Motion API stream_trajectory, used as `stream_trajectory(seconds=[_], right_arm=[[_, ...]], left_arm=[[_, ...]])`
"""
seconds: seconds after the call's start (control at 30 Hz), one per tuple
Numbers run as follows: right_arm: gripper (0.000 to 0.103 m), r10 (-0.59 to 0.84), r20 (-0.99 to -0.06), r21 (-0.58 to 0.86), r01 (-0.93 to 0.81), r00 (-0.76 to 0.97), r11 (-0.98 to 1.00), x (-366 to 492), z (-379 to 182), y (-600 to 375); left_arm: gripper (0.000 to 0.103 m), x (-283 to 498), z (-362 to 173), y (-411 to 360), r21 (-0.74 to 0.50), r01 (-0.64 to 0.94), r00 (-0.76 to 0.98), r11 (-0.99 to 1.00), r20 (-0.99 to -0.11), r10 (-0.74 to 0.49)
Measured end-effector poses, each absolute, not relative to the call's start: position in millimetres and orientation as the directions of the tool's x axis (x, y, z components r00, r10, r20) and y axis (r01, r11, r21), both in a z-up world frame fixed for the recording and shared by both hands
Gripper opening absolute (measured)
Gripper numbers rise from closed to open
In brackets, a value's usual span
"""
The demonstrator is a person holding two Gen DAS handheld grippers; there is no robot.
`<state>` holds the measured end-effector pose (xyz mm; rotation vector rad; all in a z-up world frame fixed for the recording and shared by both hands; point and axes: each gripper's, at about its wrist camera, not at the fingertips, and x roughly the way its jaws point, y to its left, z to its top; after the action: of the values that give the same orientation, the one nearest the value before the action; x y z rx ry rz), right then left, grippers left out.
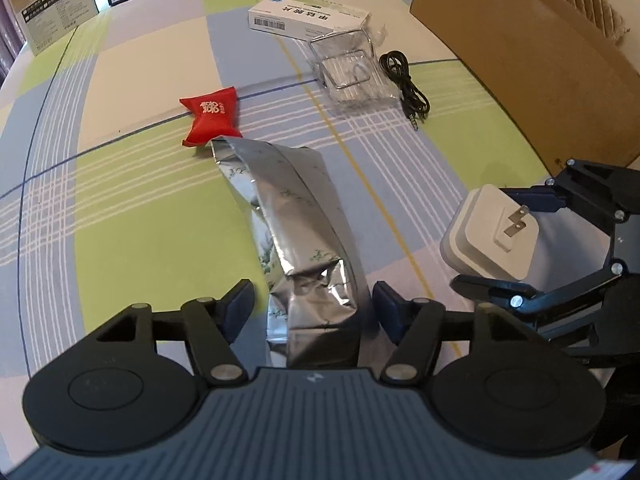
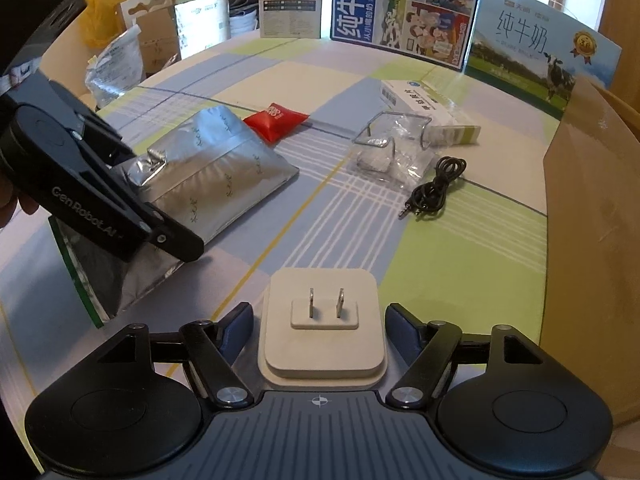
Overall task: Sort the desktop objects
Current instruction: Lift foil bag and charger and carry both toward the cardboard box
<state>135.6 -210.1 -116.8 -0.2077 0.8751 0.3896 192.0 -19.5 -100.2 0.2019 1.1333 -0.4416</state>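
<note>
Left gripper (image 1: 314, 312) straddles the near end of a silver foil pouch (image 1: 296, 220); its blue pads (image 1: 240, 304) stand spread on either side, apart from the foil, so nothing is clamped; the pouch lies flat on the checked tablecloth (image 1: 120, 200), running away from the gripper toward a red sachet (image 1: 212, 114) that touches its far end. Right gripper (image 2: 320, 320) frames a white plug adapter (image 2: 322, 328), prongs up; its fingers (image 2: 404, 322) are likewise spread, with gaps showing on both sides of the adapter, which rests on the cloth between them. Farther off, a clear plastic packet (image 2: 392, 144) with a wire frame lies beside a coiled black audio cable (image 2: 436, 188); a white medicine box (image 2: 424, 108) sits just behind the packet; a cardboard box (image 2: 592, 220) stands at the right edge; milk cartons (image 2: 404, 12) line the far side of the table.
</note>
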Motion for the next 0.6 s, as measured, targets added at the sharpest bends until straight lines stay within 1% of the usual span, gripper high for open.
stream_trajectory(seconds=[0.03,0.1,0.17,0.27,0.37,0.4,0.43,0.6], right_arm=[[0.070,0.243,-0.776,-0.019,-0.407,0.581,0.913,135.6,-116.9,-210.0],[0.070,0.239,-0.778,-0.016,-0.398,0.581,0.917,136.5,-117.8,-210.3],[0.070,0.239,-0.778,-0.009,-0.390,0.581,0.921,136.0,-117.8,-211.0],[0.070,0.233,-0.777,-0.012,-0.384,0.585,0.923,135.1,-117.4,-211.3],[0.068,0.235,-0.778,-0.002,-0.376,0.583,0.927,134.5,-117.6,-211.7],[0.063,0.240,-0.777,0.003,-0.377,0.581,0.926,134.2,-117.3,-211.6],[0.062,0.244,-0.777,0.008,-0.377,0.580,0.926,134.3,-116.9,-211.4],[0.062,0.236,-0.774,0.002,-0.371,0.587,0.929,132.6,-116.9,-209.5]], left_arm=[[0.058,191.7,-100.5,-20.6,-0.058,0.444,0.352,0.894,-0.906,-0.234],[0.049,191.0,-99.9,-22.6,-0.041,0.455,0.360,0.890,-0.905,-0.226],[0.046,189.6,-99.6,-25.1,-0.020,0.468,0.367,0.884,-0.905,-0.215],[0.042,188.9,-98.8,-24.8,-0.021,0.468,0.374,0.883,-0.901,-0.219],[0.041,189.2,-96.2,-21.1,-0.039,0.449,0.388,0.893,-0.891,-0.234],[0.041,189.0,-95.6,-20.2,-0.039,0.447,0.391,0.894,-0.890,-0.235],[0.041,189.1,-95.4,-19.6,-0.038,0.445,0.392,0.895,-0.890,-0.233],[0.042,192.7,-96.6,-17.0,-0.054,0.423,0.381,0.904,-0.895,-0.232]])
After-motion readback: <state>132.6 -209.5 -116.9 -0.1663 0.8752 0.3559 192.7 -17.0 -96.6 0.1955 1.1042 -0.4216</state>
